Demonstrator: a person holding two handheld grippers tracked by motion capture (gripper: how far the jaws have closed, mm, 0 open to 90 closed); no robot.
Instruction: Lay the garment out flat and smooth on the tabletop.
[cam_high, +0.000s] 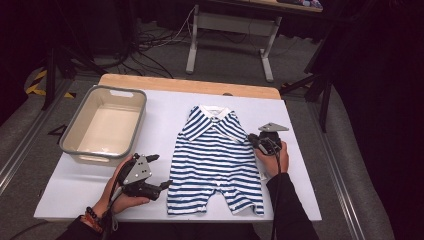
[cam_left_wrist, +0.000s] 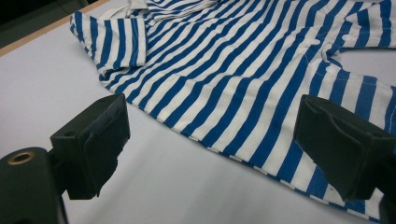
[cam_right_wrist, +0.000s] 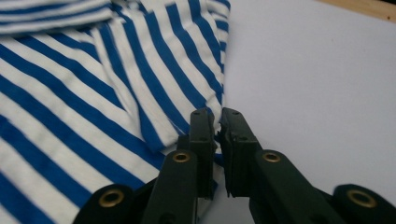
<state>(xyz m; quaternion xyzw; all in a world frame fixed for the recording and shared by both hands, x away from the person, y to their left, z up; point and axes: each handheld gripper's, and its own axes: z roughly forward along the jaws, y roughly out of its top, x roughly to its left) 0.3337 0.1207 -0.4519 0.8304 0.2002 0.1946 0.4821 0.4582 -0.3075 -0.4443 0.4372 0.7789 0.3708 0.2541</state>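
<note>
While we look down from the high view, a blue-and-white striped romper (cam_high: 215, 160) lies flat on the white sheet covering the counter (cam_high: 300, 200), collar away from us and legs toward us. Our left tongs (cam_high: 159, 171) rest just beside its left edge, spread apart. Our right tongs (cam_high: 254, 142) sit at the romper's right sleeve edge. A grey tub (cam_high: 80, 150) stands well apart at the far left of the counter.

From the left gripper view, the left tongs (cam_left_wrist: 210, 140) stand wide open, low over the counter, with the hem of the romper (cam_left_wrist: 243, 79) lying between and beyond them, untouched.

From the right gripper view, the right tongs (cam_right_wrist: 217, 135) are nearly together, a narrow gap between them, and the edge of the romper's (cam_right_wrist: 93, 93) sleeve sits in that gap; we cannot tell whether they press it.
</note>
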